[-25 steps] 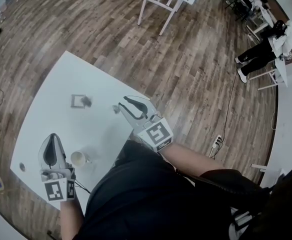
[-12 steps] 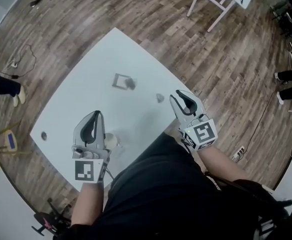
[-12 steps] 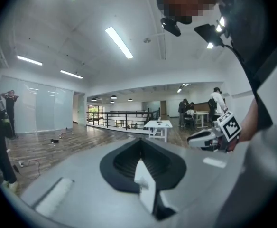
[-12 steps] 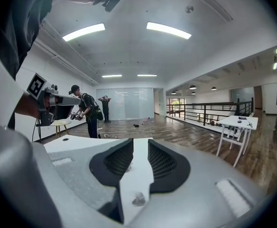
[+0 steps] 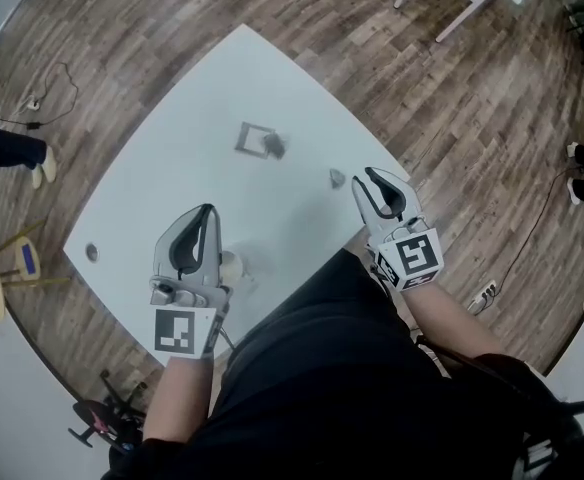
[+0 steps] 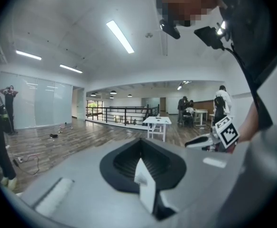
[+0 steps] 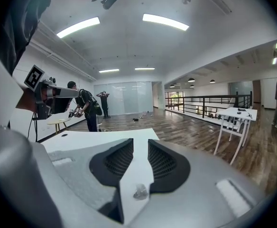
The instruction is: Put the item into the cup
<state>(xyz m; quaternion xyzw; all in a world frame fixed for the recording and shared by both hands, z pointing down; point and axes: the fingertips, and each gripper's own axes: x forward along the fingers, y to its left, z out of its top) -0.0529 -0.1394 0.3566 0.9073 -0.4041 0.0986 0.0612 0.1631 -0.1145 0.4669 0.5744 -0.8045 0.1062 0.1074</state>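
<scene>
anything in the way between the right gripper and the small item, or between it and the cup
Nothing visible. The small item lies on bare table just ahead of the right gripper, whose jaws stand apart. The table from it to the cup is bare; the left gripper sits beside the cup, off that line.

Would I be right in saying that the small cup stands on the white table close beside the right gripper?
Not quite. The small cup does stand on the white table, but close beside the left gripper, not the right gripper, which is over the table's other side. The head view shows this.
</scene>
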